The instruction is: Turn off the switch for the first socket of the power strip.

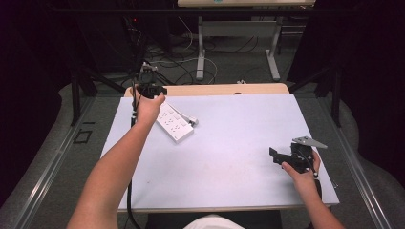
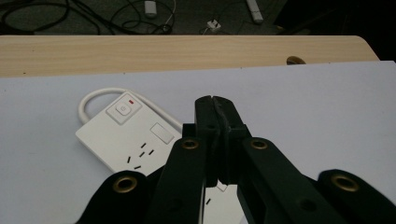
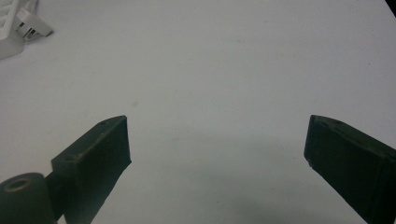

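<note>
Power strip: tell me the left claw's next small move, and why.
Probably lower the shut left claw onto the switch of the power strip. Its tips are pressed together with nothing between, above the strip, suiting a press. The right claw rests open, far off.

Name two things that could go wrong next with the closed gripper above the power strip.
1. The left gripper is shut with nothing between its jaws, hovering over the power strip; lowered like this it might push the strip or press its switch rather than grip.
2. The strip's white cable loops close behind it and could snag.
</note>
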A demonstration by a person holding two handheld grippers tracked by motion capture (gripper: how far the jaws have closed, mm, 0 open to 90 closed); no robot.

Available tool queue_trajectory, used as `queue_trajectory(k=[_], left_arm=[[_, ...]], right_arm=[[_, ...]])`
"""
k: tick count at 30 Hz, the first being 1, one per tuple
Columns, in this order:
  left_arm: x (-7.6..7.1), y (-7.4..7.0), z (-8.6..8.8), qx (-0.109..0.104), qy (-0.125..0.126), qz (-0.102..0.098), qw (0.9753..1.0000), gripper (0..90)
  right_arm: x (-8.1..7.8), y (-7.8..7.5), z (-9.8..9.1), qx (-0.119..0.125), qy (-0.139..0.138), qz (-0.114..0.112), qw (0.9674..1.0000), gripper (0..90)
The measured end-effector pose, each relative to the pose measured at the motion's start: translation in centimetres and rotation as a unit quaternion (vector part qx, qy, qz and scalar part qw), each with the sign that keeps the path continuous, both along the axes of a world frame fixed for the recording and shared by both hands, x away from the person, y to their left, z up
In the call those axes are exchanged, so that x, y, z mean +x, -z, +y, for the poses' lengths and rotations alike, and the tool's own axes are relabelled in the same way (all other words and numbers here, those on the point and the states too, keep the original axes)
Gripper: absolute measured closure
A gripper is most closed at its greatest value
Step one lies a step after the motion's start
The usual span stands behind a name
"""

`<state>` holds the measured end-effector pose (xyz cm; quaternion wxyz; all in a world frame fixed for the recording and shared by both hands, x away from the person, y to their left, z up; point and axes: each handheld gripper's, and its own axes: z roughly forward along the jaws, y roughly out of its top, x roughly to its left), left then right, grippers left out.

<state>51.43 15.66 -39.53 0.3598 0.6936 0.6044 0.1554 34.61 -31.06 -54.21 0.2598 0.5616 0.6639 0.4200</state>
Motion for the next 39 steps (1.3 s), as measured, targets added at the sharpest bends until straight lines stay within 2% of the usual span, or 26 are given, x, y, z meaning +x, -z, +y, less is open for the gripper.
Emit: queue_trajectory(k=[2,3,8,10,11,13,20,24,29,34,35,36,39], left_arm=[[0.3,0.2,0.1,-0.003,0.0,0.007,1.0,90.0],[0.5,0.4,0.1,-0.005,-0.008,0.001,1.0,90.0],[1.1,1.2,0.3,-0.006,-0.016,0.012,0.9998,90.0],[1.4,1.5,0.3,-0.012,-0.024,0.006,0.9996,90.0],[1.6,1.6,0.4,-0.009,-0.021,0.011,0.9997,90.0],[1.9,1.9,0.5,-0.011,-0.025,0.007,0.9996,90.0],[3.0,3.2,0.8,-0.023,-0.029,0.015,0.9992,90.0],[3.6,3.9,0.8,-0.036,-0.035,0.02,0.9985,90.0],[4.3,4.8,1.0,-0.041,-0.032,0.027,0.9983,90.0],[4.8,5.8,1.1,-0.043,-0.039,0.029,0.9979,90.0],[4.8,6.0,1.2,-0.044,-0.04,0.03,0.9978,90.0],[4.9,6.2,1.2,-0.045,-0.041,0.032,0.9977,90.0],[5.0,6.9,1.3,-0.048,-0.046,0.035,0.9972,90.0]], right_arm=[[0.0,0.0,-0.1,0.0,-0.003,0.004,1.0,6.4],[0.0,0.0,-0.1,0.001,-0.002,0.005,1.0,6.4],[-0.1,0.0,0.0,0.005,0.0,0.007,1.0,6.4],[-0.1,0.0,0.0,0.005,0.002,0.007,1.0,6.4],[-0.1,0.0,0.0,0.005,0.002,0.006,1.0,6.4],[-0.1,-0.1,-0.1,0.001,0.001,0.008,1.0,6.4],[-0.2,-0.2,-0.2,0.001,0.001,0.002,1.0,6.4],[-0.2,-0.1,-0.2,0.001,0.001,0.003,1.0,6.5],[-0.2,-0.1,-0.2,-0.002,0.004,0.008,1.0,6.6],[-0.1,0.0,0.0,0.001,0.011,-0.008,0.9999,6.6],[-0.1,0.0,0.0,0.001,0.011,-0.008,0.9999,6.6],[-0.2,-0.1,-0.1,0.0,0.003,0.003,1.0,6.6],[-0.2,-0.2,0.0,-0.001,0.001,0.001,1.0,6.6]])
